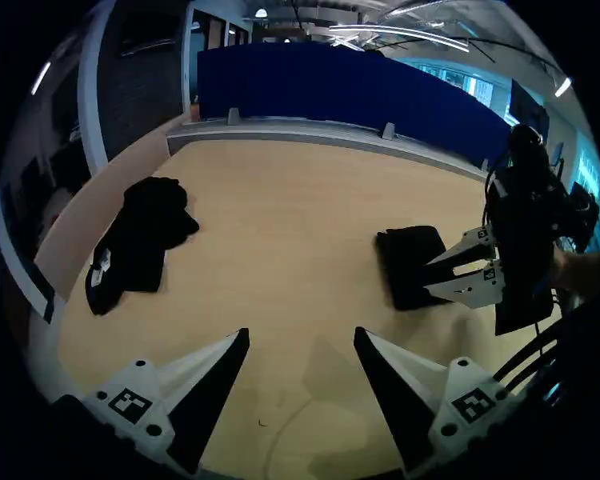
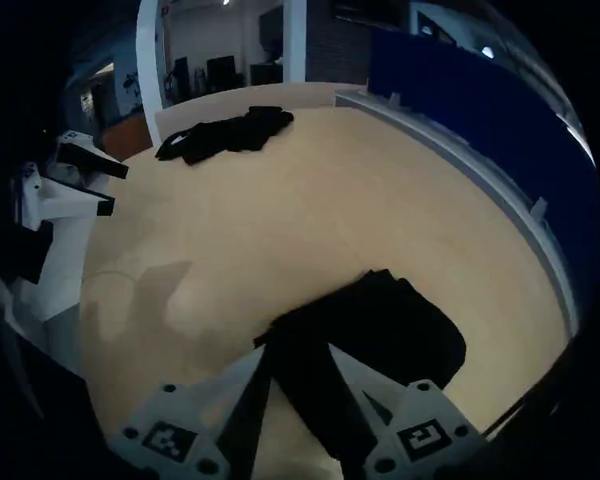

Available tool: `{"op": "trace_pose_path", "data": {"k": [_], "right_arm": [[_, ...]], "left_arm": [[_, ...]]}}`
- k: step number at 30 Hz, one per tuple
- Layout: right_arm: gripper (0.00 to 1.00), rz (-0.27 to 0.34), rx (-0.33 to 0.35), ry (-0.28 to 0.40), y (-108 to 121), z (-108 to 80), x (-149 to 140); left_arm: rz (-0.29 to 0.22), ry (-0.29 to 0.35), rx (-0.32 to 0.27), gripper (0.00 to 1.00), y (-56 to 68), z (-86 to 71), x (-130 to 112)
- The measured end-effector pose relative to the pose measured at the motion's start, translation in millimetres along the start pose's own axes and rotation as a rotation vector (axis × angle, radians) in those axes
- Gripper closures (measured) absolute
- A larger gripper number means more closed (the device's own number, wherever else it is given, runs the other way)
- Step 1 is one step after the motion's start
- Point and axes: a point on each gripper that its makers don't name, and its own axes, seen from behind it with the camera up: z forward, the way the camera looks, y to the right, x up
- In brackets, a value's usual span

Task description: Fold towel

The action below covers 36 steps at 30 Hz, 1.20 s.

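A folded black towel [image 1: 408,256] [image 2: 396,328] lies on the light wooden table [image 1: 300,224] [image 2: 260,208]. My right gripper [image 2: 298,356] [image 1: 430,278] is at the towel's near edge, and dark cloth fills the narrow gap between its fingers, so it is shut on the towel. A hand [image 1: 584,272] holds that gripper at the table's right side. My left gripper [image 1: 300,336] [image 2: 108,190] hovers open over bare table, well apart from the towel, with nothing between its fingers.
A loose heap of black cloth [image 1: 136,240] [image 2: 228,132] lies near the table's far corner. A blue partition [image 1: 340,88] [image 2: 476,104] runs behind a grey ledge along the table's back edge. Bare wood spans the space between the heap and the towel.
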Motion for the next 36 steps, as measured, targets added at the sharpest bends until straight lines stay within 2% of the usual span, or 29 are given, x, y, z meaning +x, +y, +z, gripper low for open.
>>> {"op": "trace_pose_path", "data": {"k": [4, 8, 15, 24, 36], "right_arm": [[0.33, -0.001, -0.023, 0.008, 6, -8.3, 0], [0.27, 0.005, -0.044, 0.007, 12, -15.7, -6], [0.27, 0.036, -0.084, -0.014, 23, -28.3, -29], [0.29, 0.091, -0.130, -0.070, 34, -42.2, -72], [0.45, 0.111, -0.148, -0.109, 36, -42.6, -97]], "left_arm": [[0.004, 0.000, 0.000, 0.03, -1.1, -0.5, 1], [0.005, 0.001, 0.000, 0.03, -2.0, -0.4, 3], [0.010, 0.000, 0.000, 0.03, -3.1, 2.2, 4], [0.013, 0.001, -0.003, 0.03, -3.0, 2.6, 7], [0.021, -0.001, -0.006, 0.03, -1.4, 5.4, 6]]}}
